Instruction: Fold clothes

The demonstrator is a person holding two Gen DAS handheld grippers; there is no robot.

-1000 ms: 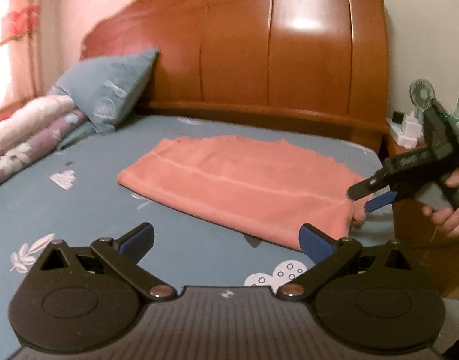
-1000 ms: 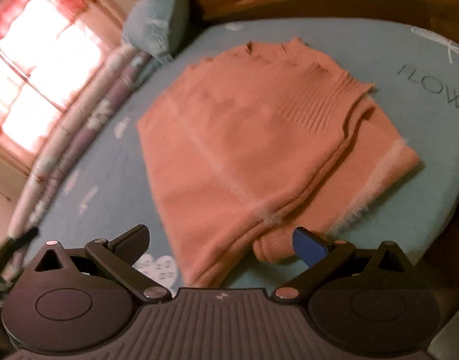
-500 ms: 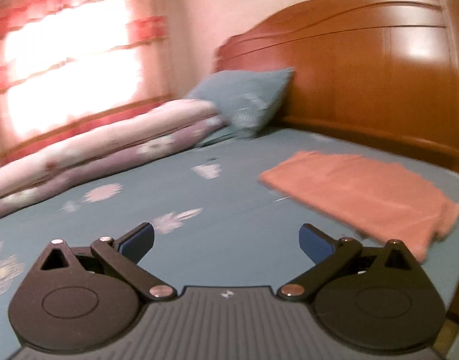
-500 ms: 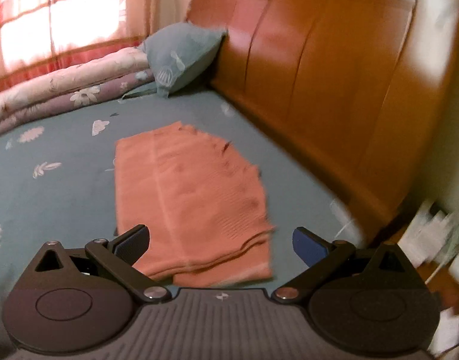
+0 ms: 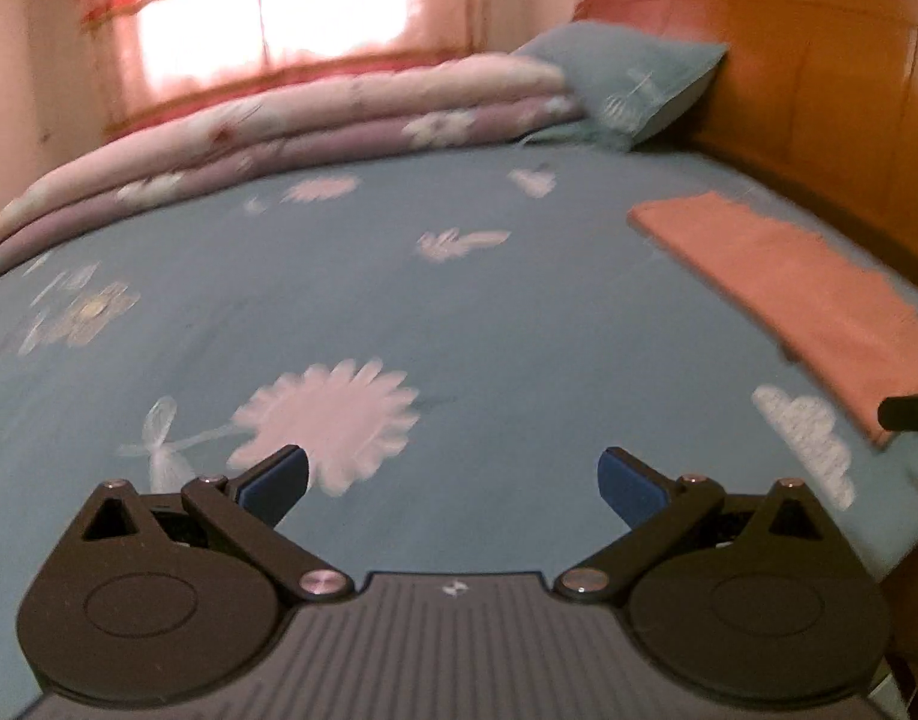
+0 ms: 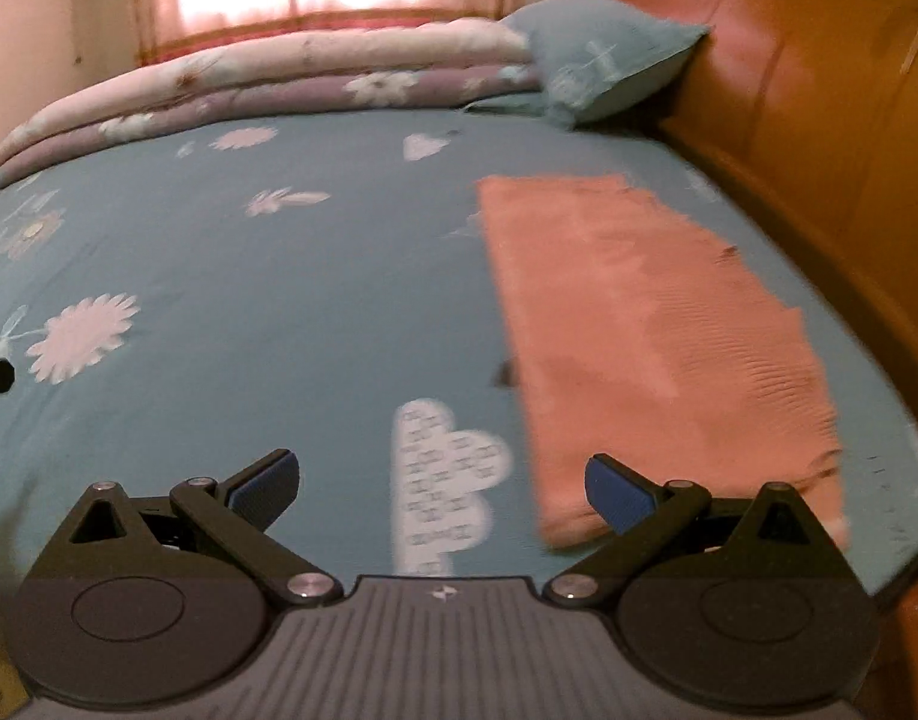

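Folded orange sweater lies flat beside the headboard; likely finished.
Left gripper and right gripper both spread wide, empty, above the bedsheet.

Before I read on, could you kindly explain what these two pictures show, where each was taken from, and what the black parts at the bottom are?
Each picture comes from a camera fixed on a hand-held, two-fingered tool, looking forward along its fingers. A person carries one in each hand. The black arms with blue pads at the bottom are that tool itself: the left tool in one view, the right tool in the other. Both stand open and hold nothing.

Ahead lies a bed with a blue flower-printed sheet. On it, near the brown wooden headboard, rests a folded salmon-pink knitted garment. A rolled floral quilt and a blue pillow lie along the far side, under a bright curtained window.
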